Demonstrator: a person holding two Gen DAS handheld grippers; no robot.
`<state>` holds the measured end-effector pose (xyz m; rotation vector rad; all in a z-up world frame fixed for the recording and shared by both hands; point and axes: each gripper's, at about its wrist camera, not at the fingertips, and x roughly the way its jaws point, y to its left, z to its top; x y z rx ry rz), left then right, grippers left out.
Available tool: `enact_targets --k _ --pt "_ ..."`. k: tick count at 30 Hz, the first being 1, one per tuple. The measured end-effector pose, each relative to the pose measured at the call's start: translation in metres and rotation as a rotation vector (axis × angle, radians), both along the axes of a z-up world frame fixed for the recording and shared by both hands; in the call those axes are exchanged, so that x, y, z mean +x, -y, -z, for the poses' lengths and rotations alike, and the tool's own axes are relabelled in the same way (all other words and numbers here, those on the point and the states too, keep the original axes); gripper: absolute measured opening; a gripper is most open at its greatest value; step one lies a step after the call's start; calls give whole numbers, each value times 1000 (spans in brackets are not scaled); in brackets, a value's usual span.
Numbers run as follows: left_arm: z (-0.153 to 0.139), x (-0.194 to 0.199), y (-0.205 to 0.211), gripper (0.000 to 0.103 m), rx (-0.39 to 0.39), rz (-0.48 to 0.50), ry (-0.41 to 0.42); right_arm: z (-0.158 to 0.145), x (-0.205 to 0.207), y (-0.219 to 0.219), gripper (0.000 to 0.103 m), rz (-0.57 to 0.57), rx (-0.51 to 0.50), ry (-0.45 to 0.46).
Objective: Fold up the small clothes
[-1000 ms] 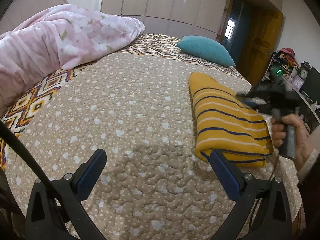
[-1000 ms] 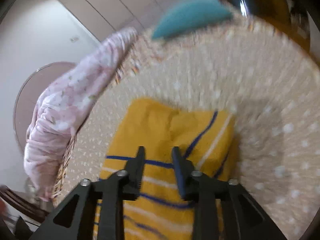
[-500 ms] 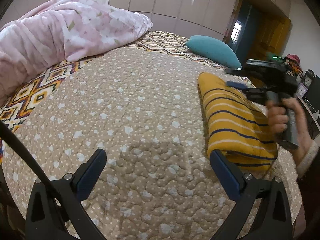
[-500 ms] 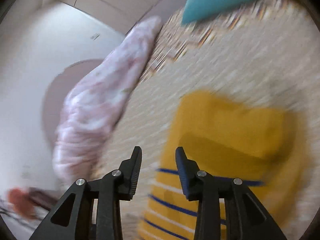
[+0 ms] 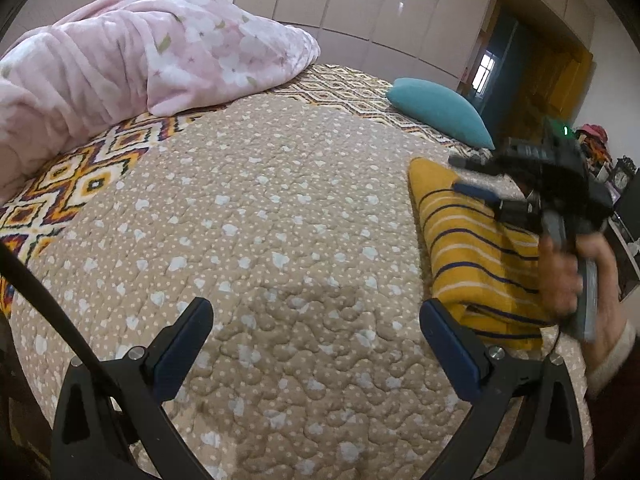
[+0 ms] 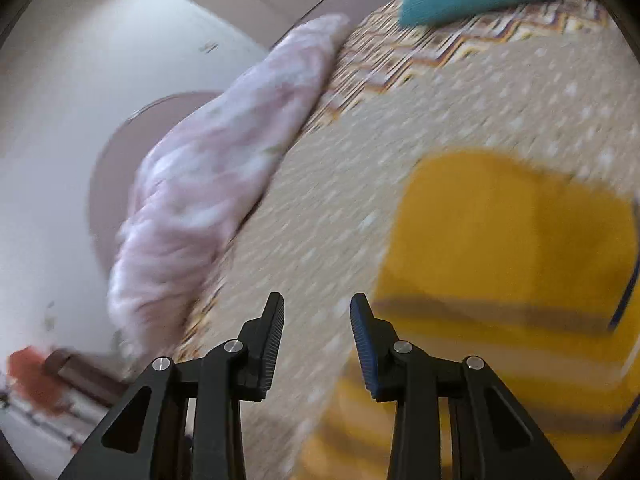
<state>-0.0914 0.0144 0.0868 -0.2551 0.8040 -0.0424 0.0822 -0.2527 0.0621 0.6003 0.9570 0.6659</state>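
A folded yellow garment with navy and white stripes [image 5: 460,248] lies on the right side of the beige dotted quilt [image 5: 260,220]. My left gripper [image 5: 313,306] hovers wide open over bare quilt, left of the garment's near end, with nothing between its blue pads. A hand [image 5: 560,276] holds my right gripper [image 5: 460,174] above the garment's far half. In the blurred right wrist view the right gripper [image 6: 317,300] is partly open and empty over the quilt, at the left edge of the garment [image 6: 500,240].
A bunched pink floral blanket [image 5: 140,52] fills the far left of the bed on a zigzag-patterned cover [image 5: 80,176]. A teal pillow [image 5: 440,110] lies at the far right. Wardrobe doors stand behind, and a cluttered shelf [image 5: 600,148] is at the right.
The right gripper moved from over the garment's middle toward its far end and swung left, its jaws slightly wider. The left gripper drifted a little, still open.
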Motion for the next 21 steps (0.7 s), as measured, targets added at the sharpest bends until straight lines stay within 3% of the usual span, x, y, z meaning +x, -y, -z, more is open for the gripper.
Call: enact_targets --k 4,7,12,21 --pt "-10 -11 4 102 14 13 20 34 -33 -12 41 -63 15 -64" --pt "-16 -18 7 102 34 24 37 52 -50 -5 41 -55 85 -89" --pt "-21 -25 12 102 58 29 50 61 -79 5 41 -64 137 -99" --pt "-22 -33 26 102 100 80 46 75 -120 9 41 -111 127 -115"
